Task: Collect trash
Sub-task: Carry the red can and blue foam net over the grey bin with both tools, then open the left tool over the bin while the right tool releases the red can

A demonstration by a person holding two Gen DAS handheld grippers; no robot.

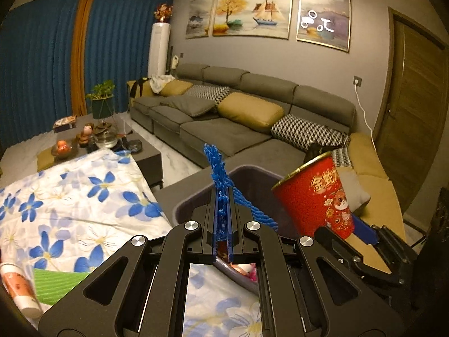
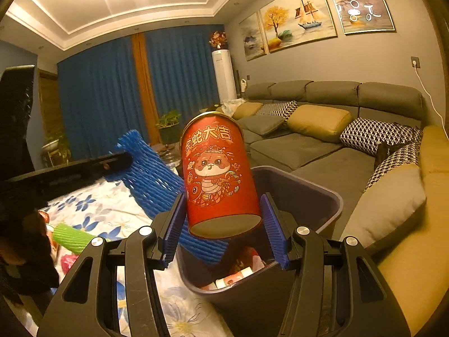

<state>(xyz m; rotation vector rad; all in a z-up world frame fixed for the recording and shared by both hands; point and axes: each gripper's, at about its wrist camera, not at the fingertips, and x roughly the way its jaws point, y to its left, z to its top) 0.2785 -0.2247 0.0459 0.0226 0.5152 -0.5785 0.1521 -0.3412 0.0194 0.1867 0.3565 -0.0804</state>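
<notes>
- Left view only: a white and orange tube [image 1: 21,290] lying at the near left edge of the flowered cloth [image 1: 84,196], and a dark low table [image 1: 146,154] with a glass pot and a bowl of fruit, far off on the left.
- Right view only: inside the grey bin [image 2: 322,199], with small bits of trash [image 2: 238,273] at the bottom; also ceiling lights up above.
- Right view, too: a green foam net [image 2: 73,237] lying on the cloth at the near left. Left view shows just a green patch there.
- Left gripper [image 1: 223,224]: fingers [image 1: 215,224] squeezed nearly shut on a blue foam net [image 1: 216,165]. Net sticking up past the tips and hanging down to the right, over the near left rim of the bin.
- From the right view, same blue net seen side on, long and flat, reaching from the left fingers down behind the red can.
- Right gripper [image 2: 223,224]: fingers [image 2: 273,230] about half open, pressed on both sides of a red can [image 2: 219,174] with a cartoon snake on it.
- Can held tilted in the air, bottom end near the camera, just above the near side of the bin.
- Grey sofa [image 1: 252,112] with yellow and checked pillows far behind the bin in both views.
</notes>
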